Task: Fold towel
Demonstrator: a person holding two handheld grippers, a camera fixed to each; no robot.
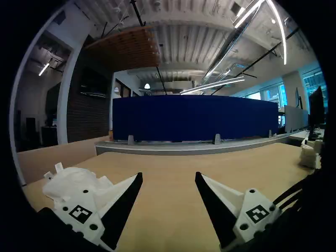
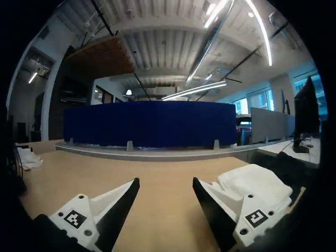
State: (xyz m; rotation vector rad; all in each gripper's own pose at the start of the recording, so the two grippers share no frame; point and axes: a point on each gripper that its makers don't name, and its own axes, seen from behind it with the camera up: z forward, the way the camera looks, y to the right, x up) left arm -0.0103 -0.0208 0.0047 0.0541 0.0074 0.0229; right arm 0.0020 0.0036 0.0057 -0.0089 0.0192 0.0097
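Note:
In the left gripper view my left gripper (image 1: 169, 176) stands open low over the wooden table (image 1: 176, 168), nothing between its fingers. A crumpled white towel (image 1: 71, 182) lies just left of and behind its left finger (image 1: 124, 201). Another white cloth (image 1: 308, 156) sits at the far right edge. In the right gripper view my right gripper (image 2: 166, 182) is open too, also over bare table. A folded white towel (image 2: 254, 178) lies behind its right finger (image 2: 214, 206). A white cloth (image 2: 29, 158) rests at the far left.
A long blue divider panel (image 1: 193, 117) on a grey base closes off the far side of the table. Beyond the right edge stand a dark monitor (image 2: 305, 115) and further desks. The table's left edge (image 1: 33, 185) runs close by the crumpled towel.

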